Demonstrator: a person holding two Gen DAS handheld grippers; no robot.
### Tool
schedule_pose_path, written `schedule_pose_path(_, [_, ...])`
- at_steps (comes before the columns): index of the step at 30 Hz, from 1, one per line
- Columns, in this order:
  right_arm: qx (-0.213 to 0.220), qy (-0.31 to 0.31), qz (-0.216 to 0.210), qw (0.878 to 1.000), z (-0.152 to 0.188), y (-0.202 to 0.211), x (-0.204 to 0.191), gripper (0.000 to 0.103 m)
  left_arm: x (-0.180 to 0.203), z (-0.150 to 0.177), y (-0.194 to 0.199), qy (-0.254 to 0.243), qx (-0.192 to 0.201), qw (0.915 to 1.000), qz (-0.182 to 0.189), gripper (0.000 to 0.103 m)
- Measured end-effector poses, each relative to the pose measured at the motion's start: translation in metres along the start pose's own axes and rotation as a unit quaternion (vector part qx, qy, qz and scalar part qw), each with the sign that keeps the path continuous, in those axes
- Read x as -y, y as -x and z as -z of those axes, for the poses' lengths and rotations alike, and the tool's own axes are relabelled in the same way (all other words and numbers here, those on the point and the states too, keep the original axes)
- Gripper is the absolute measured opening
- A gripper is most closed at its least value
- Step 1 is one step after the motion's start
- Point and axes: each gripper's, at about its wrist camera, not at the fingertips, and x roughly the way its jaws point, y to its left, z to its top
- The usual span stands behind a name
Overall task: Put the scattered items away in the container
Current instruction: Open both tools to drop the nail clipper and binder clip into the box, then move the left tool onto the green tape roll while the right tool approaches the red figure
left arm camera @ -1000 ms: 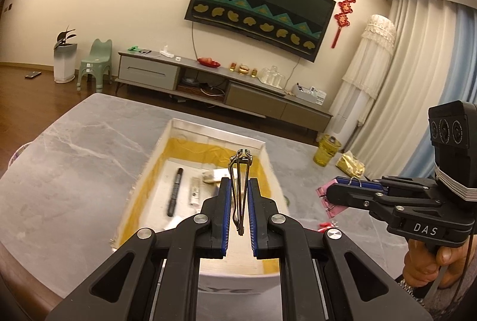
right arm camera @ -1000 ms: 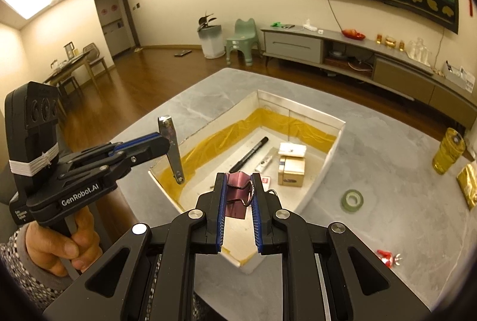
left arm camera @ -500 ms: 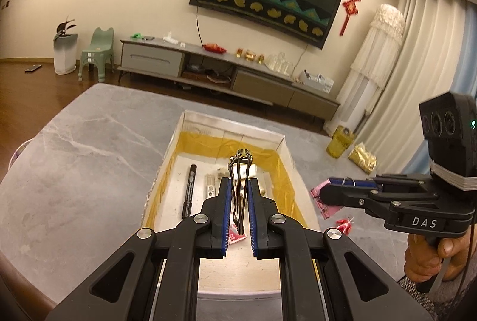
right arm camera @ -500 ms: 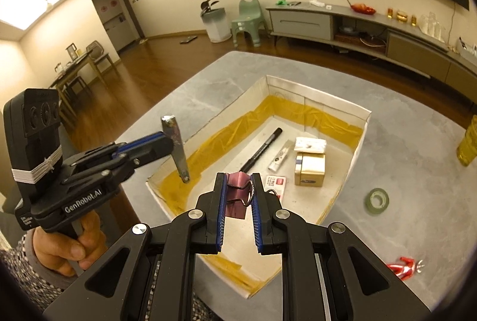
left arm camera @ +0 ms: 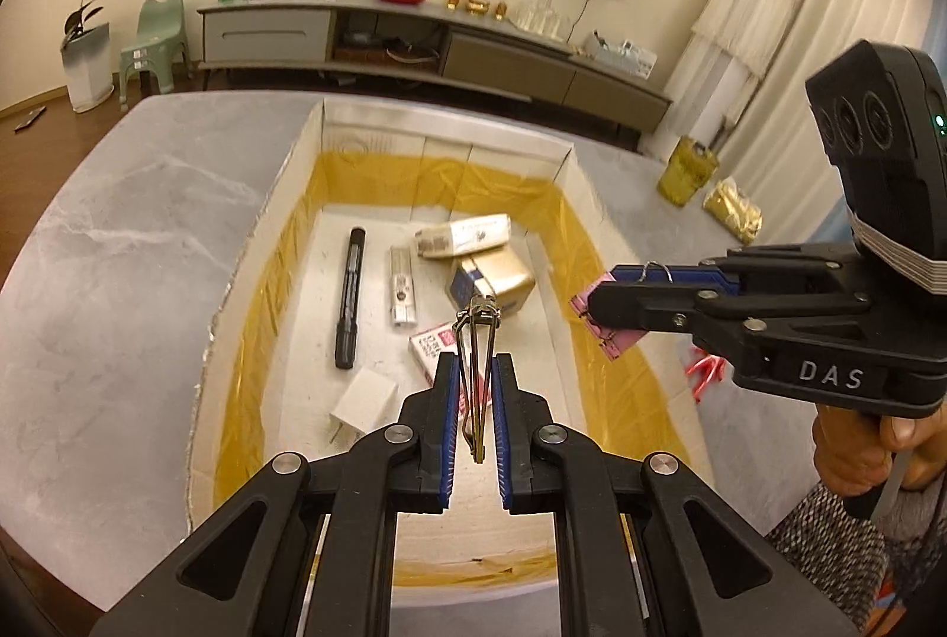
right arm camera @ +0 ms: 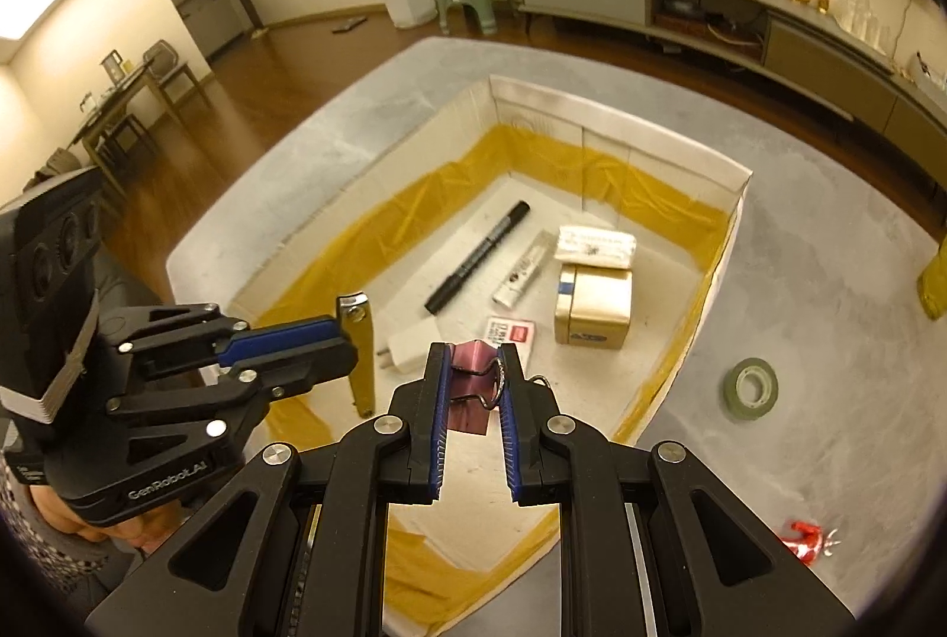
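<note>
— What is in the box (left arm camera: 284, 199) just now?

— A white cardboard box with yellow tape along the foot of its walls, set on a grey marble table (left arm camera: 118, 246). On its floor lie a black marker (left arm camera: 349, 296), a small silver tube (left arm camera: 401, 292) beside it, a white packet (left arm camera: 464, 234) toward the far wall, and a gold carton (left arm camera: 503, 276) touching that packet. Nearer in are a red-and-white card (right arm camera: 512, 332) and a white charger block (left arm camera: 364, 394).

— And the two grippers?

— Both hang above the box. The left gripper (left arm camera: 476, 382) has its fingers closed on metal nail clippers (left arm camera: 478, 341), which stand upright between the pads, over the near half of the box. The right gripper (right arm camera: 473, 376) is clamped on a pink binder clip (right arm camera: 470, 370) with wire handles; in the left view the clip sits over the box's right wall.

— Anything left out on the table?

— To the right of the box, a roll of green tape (right arm camera: 750, 388) lies flat, and a red wrapped thing (right arm camera: 802, 548) lies nearer the edge. A yellow glass (left arm camera: 686, 169) and a gold packet (left arm camera: 734, 211) stand farther off.
</note>
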Motion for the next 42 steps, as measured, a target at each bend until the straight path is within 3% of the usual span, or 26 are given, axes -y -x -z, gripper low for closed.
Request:
schedule_pose_path(8, [-0.024,0.003,0.018,1.0,-0.004,-0.021,0.009,0.02,-0.009,0.001,-0.027,0.012,-0.047,0.9988,0.002,0.013])
schedule_pose_path(10, [-0.023,0.0,0.024,0.999,-0.005,-0.022,0.013,0.037,-0.013,0.002,-0.028,0.017,-0.049,0.9986,-0.004,0.015])
schedule_pose_path(12, [-0.02,-0.006,0.022,1.0,-0.007,-0.021,0.017,0.037,-0.016,0.001,-0.024,0.018,-0.041,0.999,-0.007,0.025])
schedule_pose_path(18, [-0.004,-0.017,0.003,1.0,-0.01,-0.013,0.021,0.037,-0.022,-0.005,-0.007,0.021,-0.016,0.9996,-0.012,0.025])
schedule_pose_path(24, [0.002,-0.011,-0.016,1.0,-0.006,-0.005,0.013,0.037,-0.021,-0.004,-0.003,0.017,-0.017,0.9995,-0.021,0.025])
schedule_pose_path(29, [0.013,-0.013,-0.034,0.999,0.006,0.008,0.014,0.037,-0.006,0.0,0.001,0.001,-0.017,0.9991,-0.038,0.025])
schedule_pose_path(36, [0.064,-0.021,-0.066,0.996,0.028,0.049,0.02,0.037,0.034,0.003,0.024,-0.041,0.004,0.9972,-0.062,0.025])
schedule_pose_path(39, [0.078,-0.025,-0.079,0.994,0.041,0.064,0.024,0.037,0.052,0.004,0.031,-0.057,0.01,0.996,-0.068,0.033])
schedule_pose_path(42, [0.093,-0.03,-0.083,0.992,0.055,0.079,0.03,0.037,0.07,0.006,0.034,-0.068,0.012,0.9952,-0.069,0.034])
